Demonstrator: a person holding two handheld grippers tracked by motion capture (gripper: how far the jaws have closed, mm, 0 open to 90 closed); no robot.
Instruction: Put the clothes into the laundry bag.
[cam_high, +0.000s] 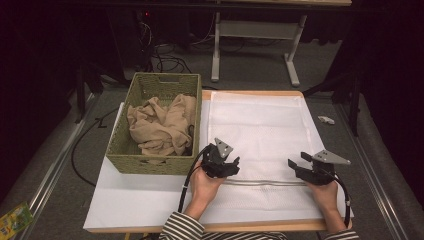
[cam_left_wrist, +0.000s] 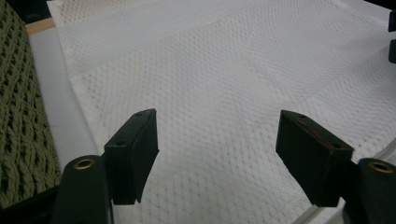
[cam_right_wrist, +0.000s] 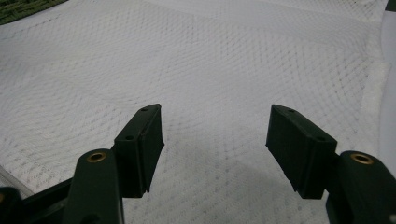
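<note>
A white mesh bag (cam_high: 260, 125) lies flat on the table, its zipper (cam_high: 265, 183) running along the near side. My left gripper (cam_high: 231, 162) hovers just above the bag's near left part, beside the basket, and is open with nothing between its jaws (cam_left_wrist: 217, 126). My right gripper (cam_high: 297, 160) is over the bag's near right part and also open and empty (cam_right_wrist: 215, 116). Both gripper views look down on the mesh (cam_left_wrist: 210, 60) (cam_right_wrist: 187, 56). A green woven basket (cam_high: 150, 164) stands left of the bag and holds a crumpled beige cloth (cam_high: 160, 125).
The basket wall (cam_left_wrist: 18, 116) is close to the left gripper's left side. A white board (cam_high: 135, 200) covers the table, with bare room in front of the basket. On the floor lie cables (cam_high: 165, 62), a small white piece (cam_high: 326, 119) and a yellow-green packet (cam_high: 15, 220).
</note>
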